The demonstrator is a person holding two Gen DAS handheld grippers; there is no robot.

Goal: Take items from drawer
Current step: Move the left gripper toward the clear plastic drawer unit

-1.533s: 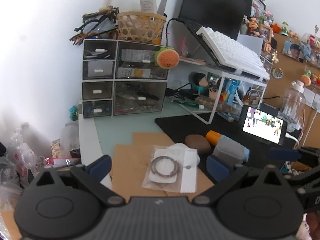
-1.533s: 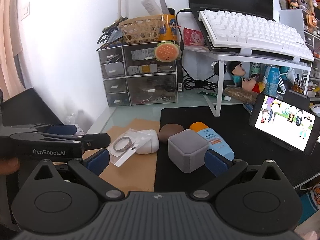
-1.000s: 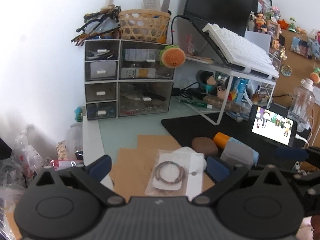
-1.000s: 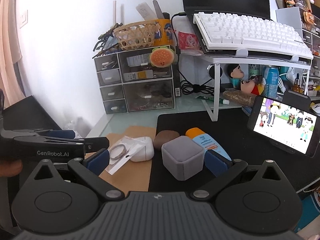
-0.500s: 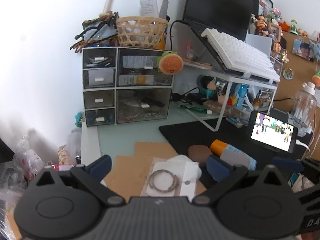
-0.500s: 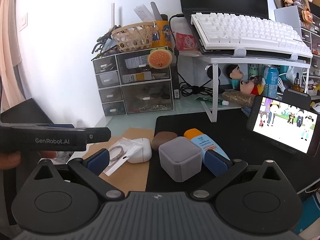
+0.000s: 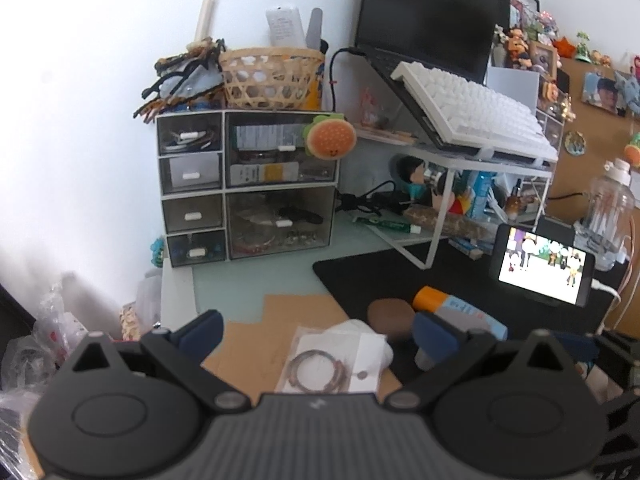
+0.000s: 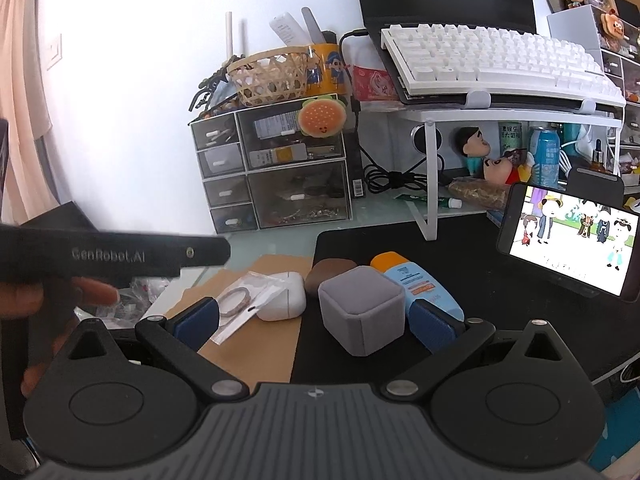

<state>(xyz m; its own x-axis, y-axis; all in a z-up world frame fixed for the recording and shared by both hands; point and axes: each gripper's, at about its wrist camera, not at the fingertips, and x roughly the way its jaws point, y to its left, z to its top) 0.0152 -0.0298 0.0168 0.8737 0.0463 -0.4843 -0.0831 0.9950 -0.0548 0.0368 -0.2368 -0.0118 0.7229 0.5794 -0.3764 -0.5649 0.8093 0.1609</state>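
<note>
A clear drawer organizer [image 7: 246,184] stands at the back of the desk, all drawers shut; it also shows in the right wrist view [image 8: 276,172]. On the desk in front lie a bagged ring [image 7: 320,368], a white earbud case [image 8: 282,296], a brown pebble-shaped case [image 8: 330,270], a grey box [image 8: 362,306] and a blue-orange tube [image 8: 416,282]. My left gripper [image 7: 316,332] is open and empty, well short of the drawers. My right gripper [image 8: 316,320] is open and empty, above the grey box.
A white stand [image 7: 436,216] holds a keyboard [image 8: 492,60] and laptop. A phone [image 8: 572,238] plays video at the right. A wicker basket [image 7: 270,78] and burger toy [image 7: 330,138] sit on the organizer. A black mat [image 8: 480,280] and brown paper [image 7: 256,332] cover the desk.
Both grippers have pulled back and risen slightly, so the desk items sit lower in view. The left gripper body rose in the right wrist view. Both stay open.
</note>
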